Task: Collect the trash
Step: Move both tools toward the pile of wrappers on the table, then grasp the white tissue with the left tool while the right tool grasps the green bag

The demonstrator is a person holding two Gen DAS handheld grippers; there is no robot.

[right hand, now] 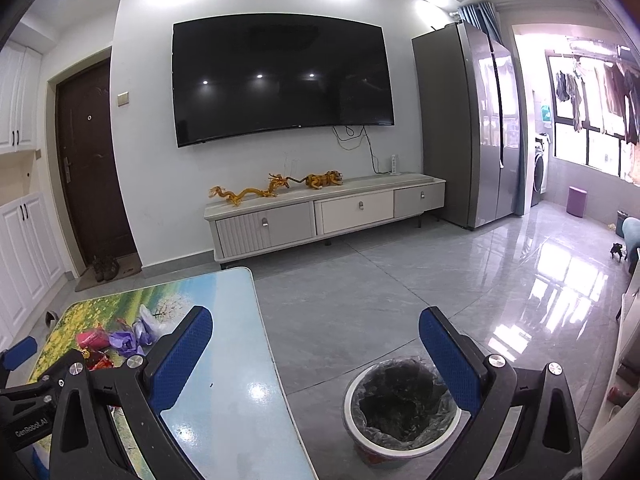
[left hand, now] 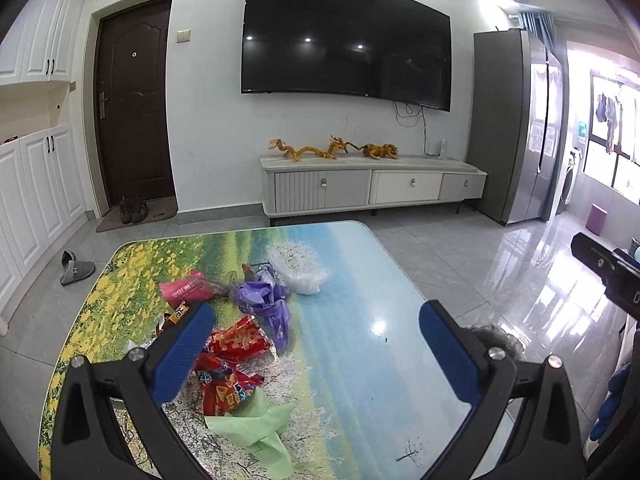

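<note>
On the printed table [left hand: 360,280] my left gripper [left hand: 316,344] and right gripper [right hand: 316,344] hover spread wide, empty; I'd pinch the red wrapper [left hand: 240,338] mid-crumple, then carry it to the lined bin [right hand: 400,404].

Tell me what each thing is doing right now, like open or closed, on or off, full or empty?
left gripper: open, holding nothing.
right gripper: open, holding nothing.
trash bin: on the floor beside the table, lined with a dark bag, looks empty.
wrappers: loose on the table, not picked up.
TV: off, screen dark.
front door: closed.
fridge: closed.
cabinet drawers: shut.
</note>
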